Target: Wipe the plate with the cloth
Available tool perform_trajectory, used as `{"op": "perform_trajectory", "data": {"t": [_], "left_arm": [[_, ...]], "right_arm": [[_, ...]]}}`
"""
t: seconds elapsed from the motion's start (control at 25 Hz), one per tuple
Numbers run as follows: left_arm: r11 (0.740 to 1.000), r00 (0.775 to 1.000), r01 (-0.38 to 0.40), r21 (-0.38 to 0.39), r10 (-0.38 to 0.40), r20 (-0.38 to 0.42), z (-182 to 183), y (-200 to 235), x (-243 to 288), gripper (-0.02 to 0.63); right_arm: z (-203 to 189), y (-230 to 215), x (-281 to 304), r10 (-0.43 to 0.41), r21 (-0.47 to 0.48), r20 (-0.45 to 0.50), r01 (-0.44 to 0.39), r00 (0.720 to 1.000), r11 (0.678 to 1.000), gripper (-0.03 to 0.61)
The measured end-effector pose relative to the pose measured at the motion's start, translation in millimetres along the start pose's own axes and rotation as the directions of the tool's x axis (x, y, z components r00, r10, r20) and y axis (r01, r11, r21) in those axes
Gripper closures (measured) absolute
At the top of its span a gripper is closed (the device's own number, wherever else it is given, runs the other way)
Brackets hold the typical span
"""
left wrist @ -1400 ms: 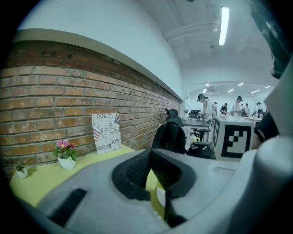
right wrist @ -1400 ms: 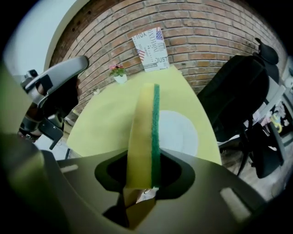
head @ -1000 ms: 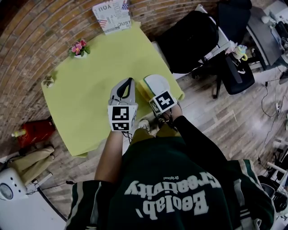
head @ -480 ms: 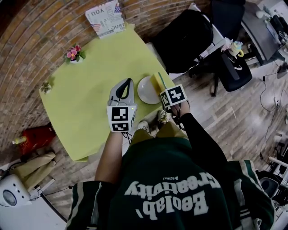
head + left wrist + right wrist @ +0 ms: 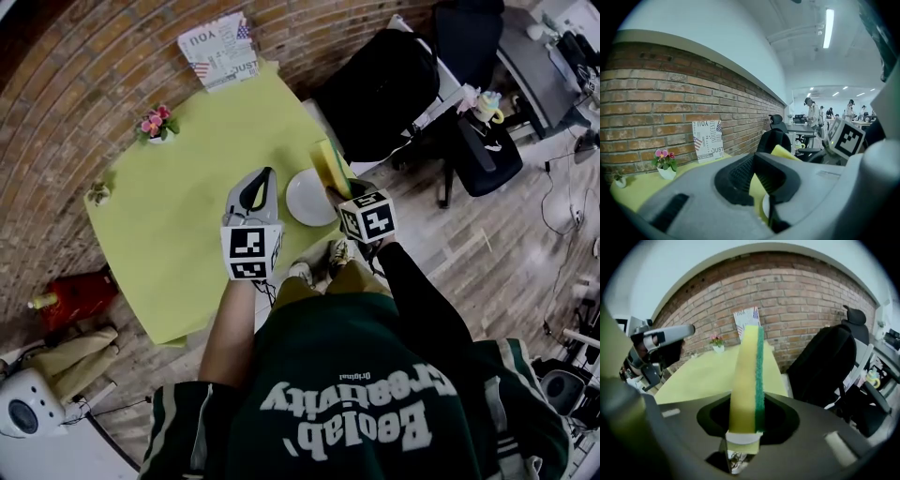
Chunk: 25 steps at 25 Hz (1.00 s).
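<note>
The right gripper [image 5: 744, 427], clamping the sponge [image 5: 746, 376], has swung off the plate [image 5: 307, 199], likely ending a stroke; the left gripper [image 5: 267, 178] hangs closed and empty.

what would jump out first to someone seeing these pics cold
The bright yellow-green table against the brick wall fills the head view. A white plate lies near its right edge. Next to the plate, the right gripper is shut on a yellow sponge with a green scrub face, which stands out between its jaws.
</note>
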State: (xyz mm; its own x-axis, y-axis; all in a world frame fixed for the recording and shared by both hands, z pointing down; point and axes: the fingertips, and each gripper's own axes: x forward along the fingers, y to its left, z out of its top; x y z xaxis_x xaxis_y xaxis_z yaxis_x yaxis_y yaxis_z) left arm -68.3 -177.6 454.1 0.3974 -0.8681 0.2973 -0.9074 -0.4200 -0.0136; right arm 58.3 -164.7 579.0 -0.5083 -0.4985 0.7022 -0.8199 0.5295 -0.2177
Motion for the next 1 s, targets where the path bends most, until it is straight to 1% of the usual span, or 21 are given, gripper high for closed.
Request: {"op": "perform_trajectory", "data": {"t": [0.08, 0.2, 0.28, 0.4, 0.56, 0.64, 0.72, 1.0], "left_arm": [[1.0, 1.0, -0.008, 0.002, 0.008, 0.015, 8.6, 3.9, -2.2, 0.609], [1.0, 0.999, -0.018, 0.01, 0.017, 0.042, 23.0, 9.6, -7.0, 0.609], [0.999, 0.998, -0.027, 0.016, 0.026, 0.058, 31.1, 14.4, -11.1, 0.609], [0.999, 0.996, -0.043, 0.026, 0.041, 0.079, 43.6, 21.0, -17.2, 0.609], [0.998, 0.992, -0.056, 0.038, 0.051, 0.113, 64.1, 26.0, -26.1, 0.609], [0.997, 0.99, -0.059, 0.047, 0.053, 0.131, 73.6, 27.9, -31.1, 0.609], [0.996, 0.989, -0.064, 0.057, 0.056, 0.138, 79.9, 30.8, -36.2, 0.609], [0.994, 0.986, -0.067, 0.084, 0.054, 0.156, 89.8, 32.2, -50.5, 0.609]], "right_arm": [[29.2, 2.0, -11.4, 0.0, -0.018, 0.102, 0.002, 0.995, 1.0, 0.439], [69.4, 13.9, -32.9, 0.027, -0.094, 0.24, -0.004, 0.97, 0.996, 0.44], [88.1, 21.9, -45.2, 0.026, -0.141, 0.298, 0.017, 0.954, 0.99, 0.44], [110.2, 30.8, -62.1, 0.017, -0.185, 0.366, 0.055, 0.93, 0.981, 0.44], [135.1, 31.9, -86.6, -0.033, -0.212, 0.457, 0.144, 0.889, 0.967, 0.443], [144.5, 31.9, -96.8, -0.051, -0.207, 0.493, 0.174, 0.868, 0.963, 0.443], [151.0, 34.9, -104.0, -0.057, -0.202, 0.516, 0.186, 0.855, 0.962, 0.443], [152.9, 44.8, -121.9, -0.085, -0.181, 0.551, 0.218, 0.83, 0.959, 0.443]]}}
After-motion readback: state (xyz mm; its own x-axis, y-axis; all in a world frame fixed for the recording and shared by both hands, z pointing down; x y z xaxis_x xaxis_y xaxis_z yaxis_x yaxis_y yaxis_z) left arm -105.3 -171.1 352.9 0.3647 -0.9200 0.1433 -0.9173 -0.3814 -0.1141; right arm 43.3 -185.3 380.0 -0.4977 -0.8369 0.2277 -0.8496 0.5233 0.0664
